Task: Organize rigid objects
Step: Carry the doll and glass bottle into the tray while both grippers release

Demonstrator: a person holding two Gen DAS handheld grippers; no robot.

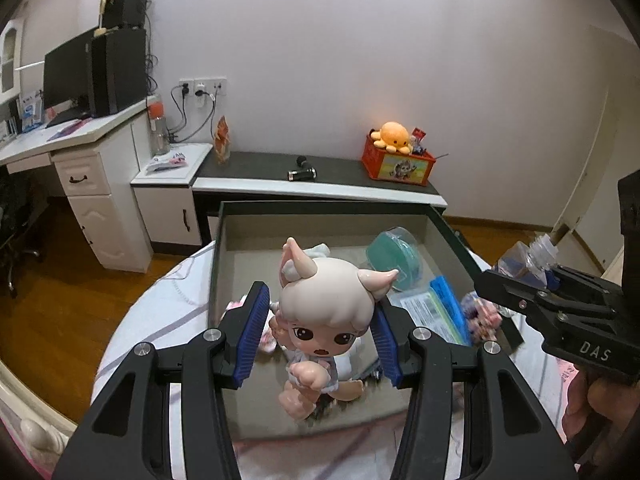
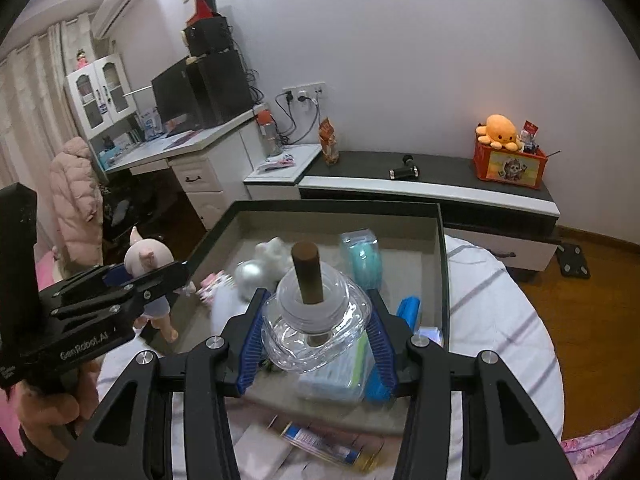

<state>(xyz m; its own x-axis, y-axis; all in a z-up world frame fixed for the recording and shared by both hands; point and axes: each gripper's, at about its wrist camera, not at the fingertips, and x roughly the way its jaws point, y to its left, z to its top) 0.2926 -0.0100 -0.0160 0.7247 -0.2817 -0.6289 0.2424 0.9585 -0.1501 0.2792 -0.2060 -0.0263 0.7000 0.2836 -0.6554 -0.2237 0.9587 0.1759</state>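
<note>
My left gripper [image 1: 318,328] is shut on a pink doll figure with horned ears [image 1: 320,316], held above the near end of a shallow dark-rimmed box [image 1: 320,207] on the bed. My right gripper [image 2: 316,324] is shut on a clear glass bottle with a brown stopper [image 2: 314,316], held over the box's near right part. The box [image 2: 340,205] holds a teal round case [image 1: 394,256], a blue-edged packet [image 1: 434,312], a silver ball [image 2: 248,274] and a white plush [image 2: 274,254]. The right gripper also shows in the left wrist view [image 1: 516,284], the left one in the right wrist view [image 2: 160,276].
The box lies on a white striped bed cover [image 2: 492,320]. Loose packets [image 2: 320,446] lie in front of it. Behind stand a low dark-topped cabinet [image 1: 320,176] with a red crate and orange octopus plush [image 1: 394,136], and a white desk [image 1: 80,132] at left.
</note>
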